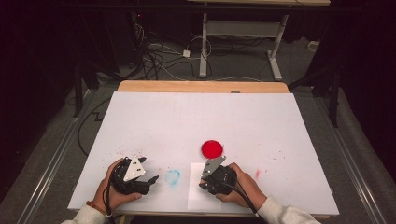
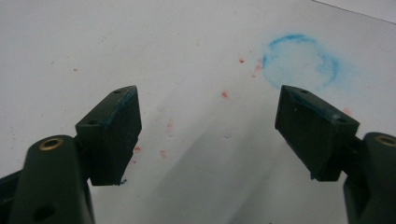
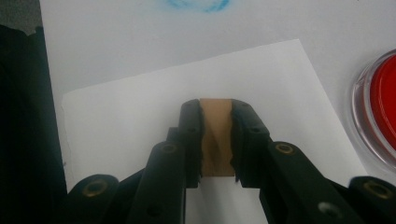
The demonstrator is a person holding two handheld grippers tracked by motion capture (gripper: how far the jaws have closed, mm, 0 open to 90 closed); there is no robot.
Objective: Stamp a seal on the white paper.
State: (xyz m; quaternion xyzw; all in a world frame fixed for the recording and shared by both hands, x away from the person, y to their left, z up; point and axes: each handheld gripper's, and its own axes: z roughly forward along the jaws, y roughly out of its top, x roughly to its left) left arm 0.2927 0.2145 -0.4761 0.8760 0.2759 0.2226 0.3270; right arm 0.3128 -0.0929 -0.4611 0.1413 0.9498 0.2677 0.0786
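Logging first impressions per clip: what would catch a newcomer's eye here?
The red ink pad stands out on the white table, just beyond the right gripper, which is shut on a tan wooden block over a paper sheet. A blue ring stain lies ahead of the open left gripper.

- The right gripper rises from the bottom edge, its two black jaws closed tight on a small tan wooden block.
- The block stands upright between the pads, its flat top level with the jaw tips (a darker V-shaped shadow or grain runs down its face).
- Under the jaws lies a white paper sheet, set at a slant on the white board.
- A blue ring-shaped smudge marks the board at the top edge, beyond the sheet.
- At the right edge sits a round red ink pad in a clear rim, just beside the sheet's corner.
- A dark mass fills the left edge; what it is cannot be told.
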